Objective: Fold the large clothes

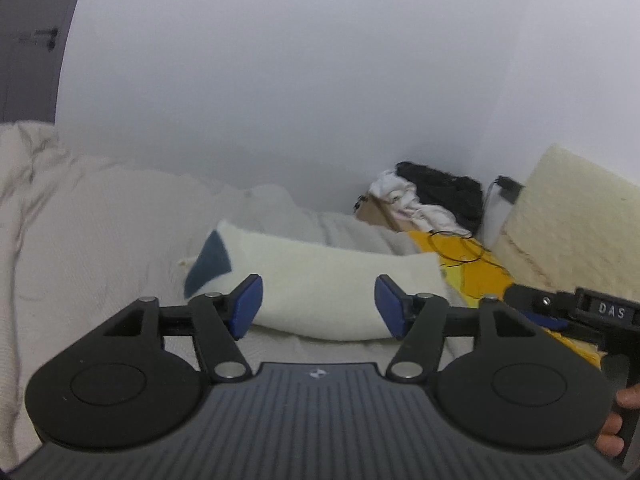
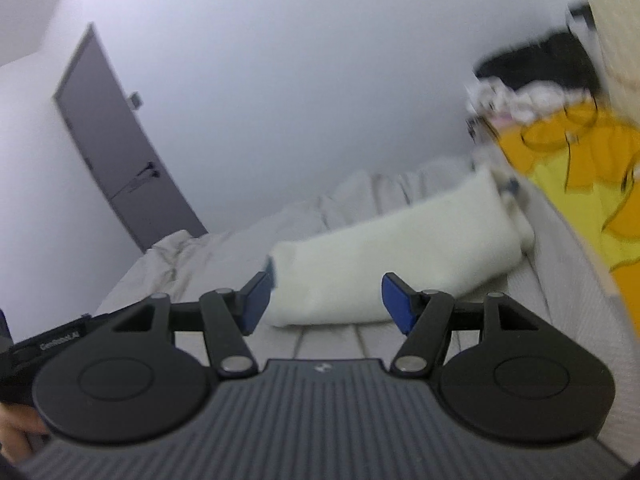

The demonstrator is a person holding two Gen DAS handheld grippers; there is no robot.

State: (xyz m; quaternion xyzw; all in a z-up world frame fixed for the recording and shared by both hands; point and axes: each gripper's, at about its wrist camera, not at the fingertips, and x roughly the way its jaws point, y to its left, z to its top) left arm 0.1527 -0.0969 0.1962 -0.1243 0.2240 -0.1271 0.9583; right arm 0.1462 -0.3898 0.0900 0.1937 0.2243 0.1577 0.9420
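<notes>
A cream-white folded garment (image 1: 320, 280) with a dark blue patch at its left end lies on the bed. It also shows in the right wrist view (image 2: 392, 264). My left gripper (image 1: 318, 307) is open and empty, just in front of the garment, its blue pads (image 1: 248, 304) apart. My right gripper (image 2: 326, 303) is open and empty, close in front of the same garment. The right gripper's body shows at the right edge of the left wrist view (image 1: 580, 312).
The bed has a rumpled off-white cover (image 1: 80, 248). A yellow-orange cloth (image 1: 472, 268) with a black cable lies to the right, with a pile of white and black clothes (image 1: 432, 196) and a cream cushion (image 1: 572, 224) beyond. A grey door (image 2: 120, 140) stands to the left.
</notes>
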